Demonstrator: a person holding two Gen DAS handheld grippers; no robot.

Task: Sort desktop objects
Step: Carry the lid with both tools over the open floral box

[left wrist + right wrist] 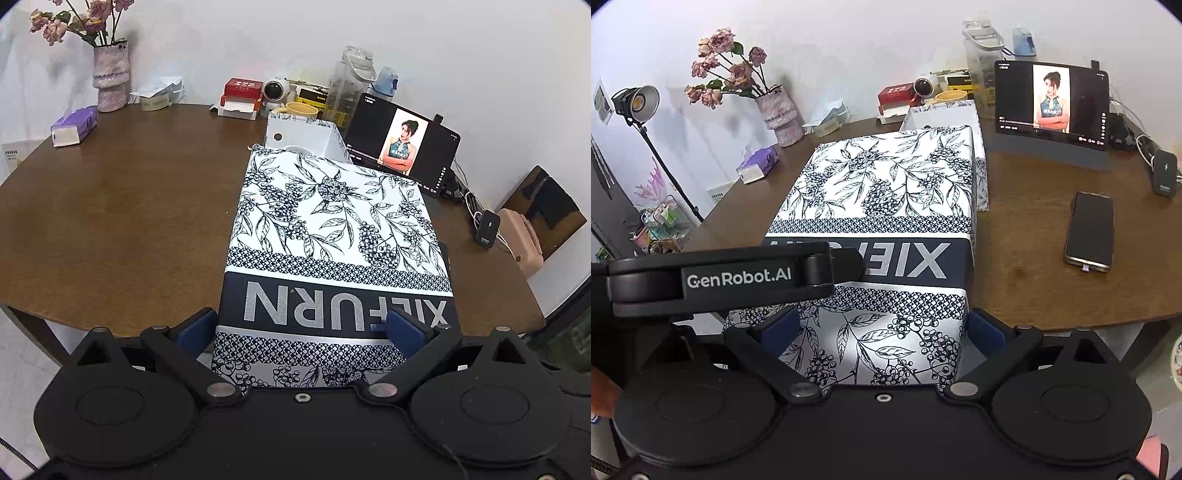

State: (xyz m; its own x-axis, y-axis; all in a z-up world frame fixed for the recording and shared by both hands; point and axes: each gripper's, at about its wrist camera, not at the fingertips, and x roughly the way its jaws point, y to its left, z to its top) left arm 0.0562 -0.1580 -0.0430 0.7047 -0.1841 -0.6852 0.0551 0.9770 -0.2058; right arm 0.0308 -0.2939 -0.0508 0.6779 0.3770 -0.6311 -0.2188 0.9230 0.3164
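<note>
A large box lid (pixel 332 229) with a white-and-navy leaf print and a dark lettered band hangs tilted over the brown table (pixel 122 206). Its far end reaches over an open white box base (pixel 303 136) with the same print outside. My left gripper (pixel 299 332) holds the lid's near end between its blue pads (pixel 195 332). In the right wrist view the lid (pixel 886 184) fills the middle, and my right gripper (pixel 882 328) clamps its near edge. One left gripper finger (pixel 846 262) lies across the lettered band.
A tablet (pixel 1051 99) showing a picture stands at the back right, with a phone (pixel 1089 232) lying flat and a power bank (pixel 1165 171) beside cables. A flower vase (pixel 110 77), a purple tissue pack (pixel 74 125), a red box (pixel 242 88) and a water bottle (pixel 351 81) line the back.
</note>
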